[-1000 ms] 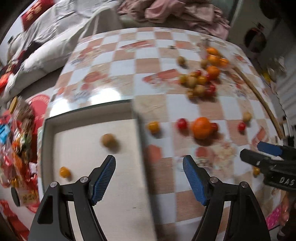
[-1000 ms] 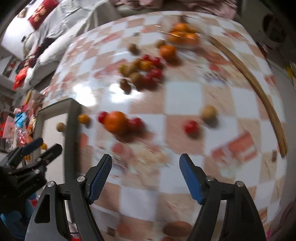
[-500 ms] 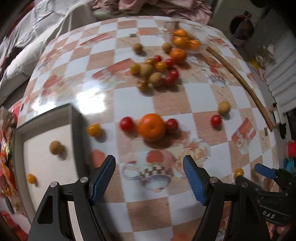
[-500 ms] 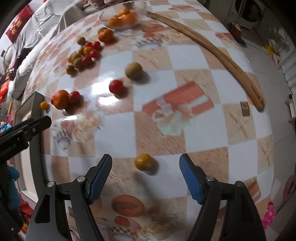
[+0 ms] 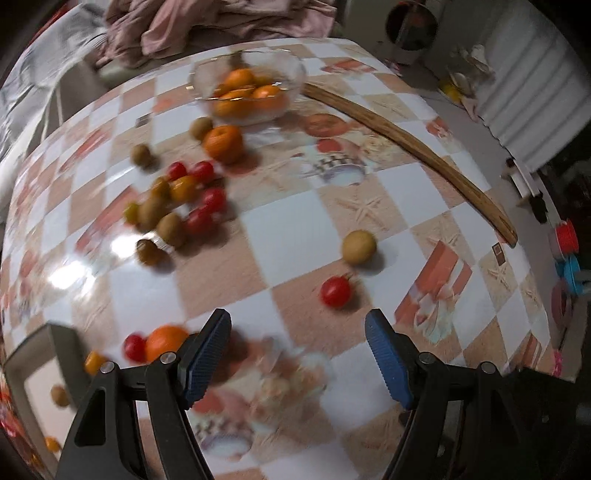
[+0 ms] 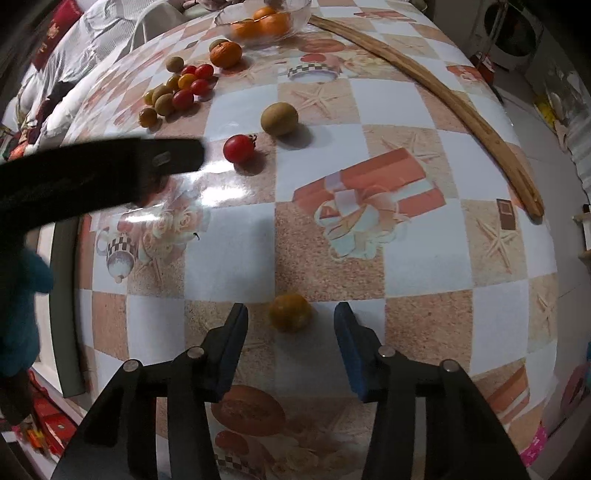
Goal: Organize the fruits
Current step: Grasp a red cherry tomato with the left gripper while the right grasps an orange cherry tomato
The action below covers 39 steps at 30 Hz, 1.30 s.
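The right claw (image 6: 290,345) is spread wide around a yellow fruit (image 6: 290,312) on the table (image 6: 424,258), not pinching yet. The fruit is round (and slippery), so it could roll away. The left claw (image 5: 297,362) is spread too, holding nothing.

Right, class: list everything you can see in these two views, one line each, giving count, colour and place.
glass bowl: one, clear, far edge, holding oranges.
loose orange: one, orange, just in front of the bowl.
fruit cluster: several red, yellow and brown-green pieces, far left.
brown-green fruit: one, mid-table.
red tomato: one, beside it.
yellow-orange fruit: one, between the right tongs' open tips.
wooden stick: one, tan, right side.
tray: one, white with grey rim, left edge.
left tongs: open, empty.
right tongs: open.
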### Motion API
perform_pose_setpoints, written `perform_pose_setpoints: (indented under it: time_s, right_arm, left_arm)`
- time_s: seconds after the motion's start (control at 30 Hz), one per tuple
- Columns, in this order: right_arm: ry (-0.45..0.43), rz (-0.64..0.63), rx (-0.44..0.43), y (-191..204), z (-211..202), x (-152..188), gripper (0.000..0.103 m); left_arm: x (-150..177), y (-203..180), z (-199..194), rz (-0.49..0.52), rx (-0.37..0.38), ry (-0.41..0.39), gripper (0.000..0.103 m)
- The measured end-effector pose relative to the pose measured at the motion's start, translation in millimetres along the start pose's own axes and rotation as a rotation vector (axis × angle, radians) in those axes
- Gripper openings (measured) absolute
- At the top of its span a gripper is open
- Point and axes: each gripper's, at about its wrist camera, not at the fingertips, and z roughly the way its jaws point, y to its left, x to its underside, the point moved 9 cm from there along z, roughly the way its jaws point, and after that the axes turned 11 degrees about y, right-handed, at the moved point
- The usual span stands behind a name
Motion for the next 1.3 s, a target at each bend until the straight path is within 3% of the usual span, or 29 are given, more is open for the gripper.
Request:
perform_pose_setpoints:
  time_s: [0.13,0.2,0.27,0.33,0.4,0.5,0.67,0.8,1.03,1.3]
  right_arm:
    - [-0.020,0.011,-0.003,-2,0,-1,0.052]
    - [-0.030,0.010,0.004,-3,0,-1,0.049]
    - [-0.040,0.007,0.021,-2,0,-4,0.036]
    - [-0.044,0.004,0.024,-2,0,-5,0.031]
    - [-0.045,0.000,0.022,-2,0,-6,0.028]
    - [-0.042,0.003,0.011,0,0,-8,0.026]
    - [-0.033,0.035,-0.037,-4,-1,-11,0.026]
    - [-0.035,0.057,-0.055,-14,-6,-10,0.026]
    - [-0.044,0.070,-0.080,-24,-17,-16,0.026]
    - [-0.060,0.036,-0.078,-4,-32,-21,0.026]
  left_arm:
    - [-11,-6,14,0.000,0.000,0.010,0.072]
    - [-13,-8,22,-0.001,-0.008,0.031,0.054]
    - [-14,-10,28,-0.008,-0.011,0.046,0.053]
    - [-14,-11,28,-0.009,-0.019,0.038,0.050]
    - [-15,-14,28,-0.003,-0.021,0.034,0.036]
    - [-17,-18,28,-0.001,-0.004,0.028,0.022]
    - [-18,-15,24,-0.058,0.068,0.017,0.022]
    - [-9,-5,10,-0.080,0.077,0.001,0.022]
    - [1,13,-20,-0.117,0.078,-0.041,0.022]
    - [23,43,-46,-0.153,0.044,-0.076,0.022]
